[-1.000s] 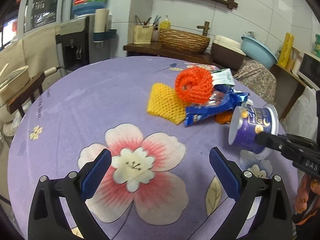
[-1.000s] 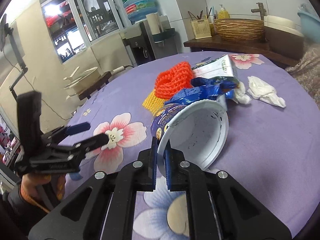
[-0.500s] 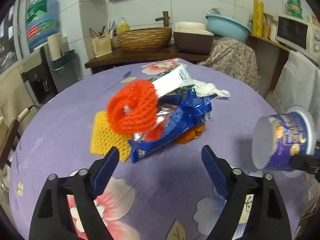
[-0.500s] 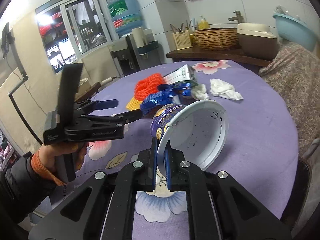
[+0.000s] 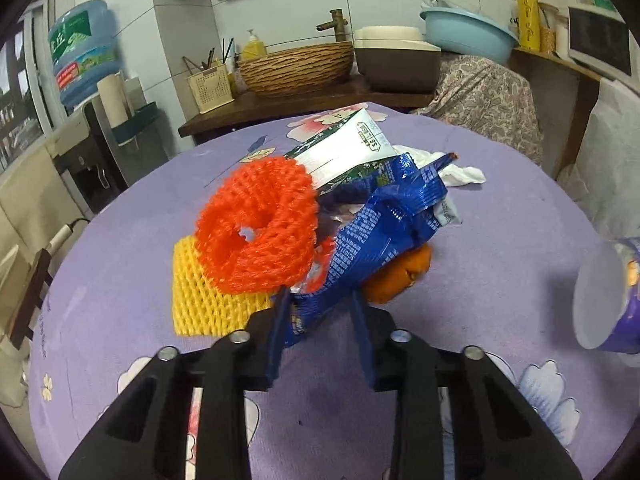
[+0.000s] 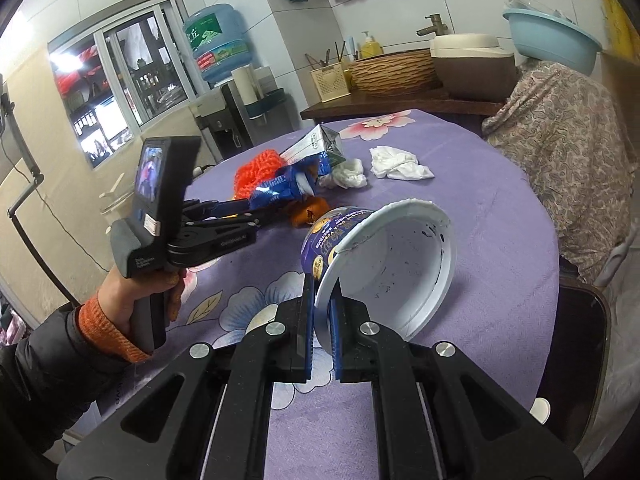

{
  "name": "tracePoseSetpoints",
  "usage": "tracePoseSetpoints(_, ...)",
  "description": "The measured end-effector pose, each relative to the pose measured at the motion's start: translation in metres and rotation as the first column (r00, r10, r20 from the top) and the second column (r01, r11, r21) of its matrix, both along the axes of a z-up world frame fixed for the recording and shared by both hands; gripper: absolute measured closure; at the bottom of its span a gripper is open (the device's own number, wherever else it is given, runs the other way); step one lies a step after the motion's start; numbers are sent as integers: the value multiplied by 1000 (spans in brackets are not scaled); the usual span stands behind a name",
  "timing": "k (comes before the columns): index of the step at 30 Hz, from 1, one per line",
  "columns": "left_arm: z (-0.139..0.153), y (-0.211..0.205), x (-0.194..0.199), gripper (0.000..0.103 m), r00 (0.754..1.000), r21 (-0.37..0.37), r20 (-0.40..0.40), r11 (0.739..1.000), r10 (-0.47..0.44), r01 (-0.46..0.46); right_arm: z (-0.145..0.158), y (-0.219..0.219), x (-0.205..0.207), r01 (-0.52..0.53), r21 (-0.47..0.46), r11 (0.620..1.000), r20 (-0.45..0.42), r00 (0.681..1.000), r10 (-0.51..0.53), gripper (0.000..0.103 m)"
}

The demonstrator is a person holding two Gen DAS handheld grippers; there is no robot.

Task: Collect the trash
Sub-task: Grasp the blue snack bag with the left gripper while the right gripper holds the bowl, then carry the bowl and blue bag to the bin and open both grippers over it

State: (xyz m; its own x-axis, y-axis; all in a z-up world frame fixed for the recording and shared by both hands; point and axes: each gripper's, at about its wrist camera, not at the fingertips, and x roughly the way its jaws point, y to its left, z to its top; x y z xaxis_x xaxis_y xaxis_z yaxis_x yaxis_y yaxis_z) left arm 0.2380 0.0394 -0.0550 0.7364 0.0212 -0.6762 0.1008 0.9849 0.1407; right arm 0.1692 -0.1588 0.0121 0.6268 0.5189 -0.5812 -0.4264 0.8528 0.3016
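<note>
A pile of trash lies on the purple flowered table [image 5: 500,264]: an orange foam net [image 5: 256,236], a yellow foam net [image 5: 200,304], a blue wrapper [image 5: 380,232], a milk carton [image 5: 344,152] and orange peel [image 5: 400,276]. My left gripper [image 5: 320,320] is closing its jaws on the near end of the blue wrapper, which fills the gap between the pads. My right gripper [image 6: 323,304] is shut on the rim of an empty purple noodle cup [image 6: 384,264], held tilted above the table. From the right wrist, the left gripper [image 6: 276,208] reaches into the pile.
Crumpled white tissues [image 6: 400,164] lie beyond the pile. A dark chair [image 6: 576,320] stands at the table's right edge. Behind are a wooden counter with a woven basket [image 5: 296,66], a water dispenser [image 6: 216,44] and a cloth-covered object [image 6: 560,152].
My left gripper moved in to the pile and narrowed its wide-open jaws around the blue wrapper's end. The right gripper drifted back and right with the cup still in it.
</note>
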Motion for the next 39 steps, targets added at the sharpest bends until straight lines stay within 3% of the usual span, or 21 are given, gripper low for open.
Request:
tracePoseSetpoints(4,7,6,-14,86,1000,-41,10,999,-3,4,-3,0,1,-3,15,1000,-5,1000,3,95)
tracePoseSetpoints(7,10,14,-25,88,1000,-129,2,992,-6,6,-4,2,2,-11,22,1000,-8,1000,11,95)
tracePoseSetpoints(17,19,30,-73,90,1000,-304,12,953,2,2,-6,2,-9,-21,37,999,-7,1000,21,95)
tracePoseSetpoints(30,38,-7,-109,90,994,-326,76,941,-73,94,-9,-11,-29,-4,52,999,17,1000,3,95)
tracePoseSetpoints(39,49,-77,-94,90,977,-336,122,919,-173,205,-7,-69,-44,123,44,991,48,991,-126,95)
